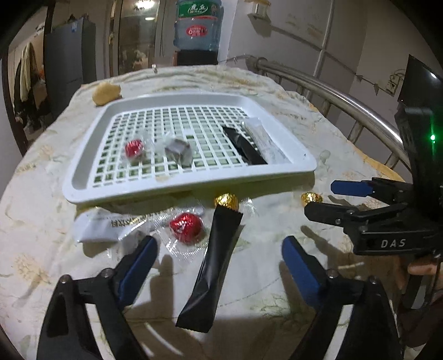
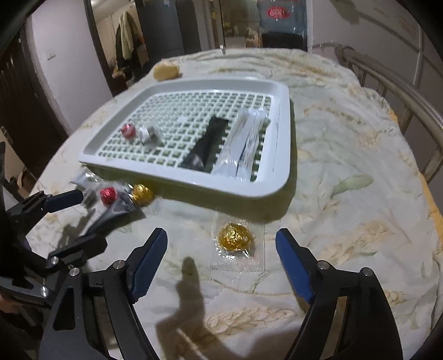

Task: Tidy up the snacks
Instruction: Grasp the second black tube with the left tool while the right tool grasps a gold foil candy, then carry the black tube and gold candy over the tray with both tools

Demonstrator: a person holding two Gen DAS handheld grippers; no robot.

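A white slotted tray (image 1: 188, 191) holds a red candy (image 1: 134, 149), a grey wrapped sweet (image 1: 178, 151), a black sachet (image 1: 243, 144) and a clear packet (image 1: 263, 138). In front of it on the cloth lie a white packet (image 1: 94, 227), a red candy (image 1: 186, 227), a gold candy (image 1: 227, 200) and a long black sachet (image 1: 218, 257). My left gripper (image 1: 221, 249) is open astride that sachet, with gaps on both sides. My right gripper (image 2: 221, 249) is open around a gold candy in clear wrap (image 2: 235, 236), the pads apart from it.
A pale yellow lump (image 1: 106, 92) sits behind the tray. A curved metal rail (image 1: 332, 94) runs along the table's right edge. A big water jug (image 1: 198, 25) stands beyond the far edge. The two grippers are close side by side at the table's front.
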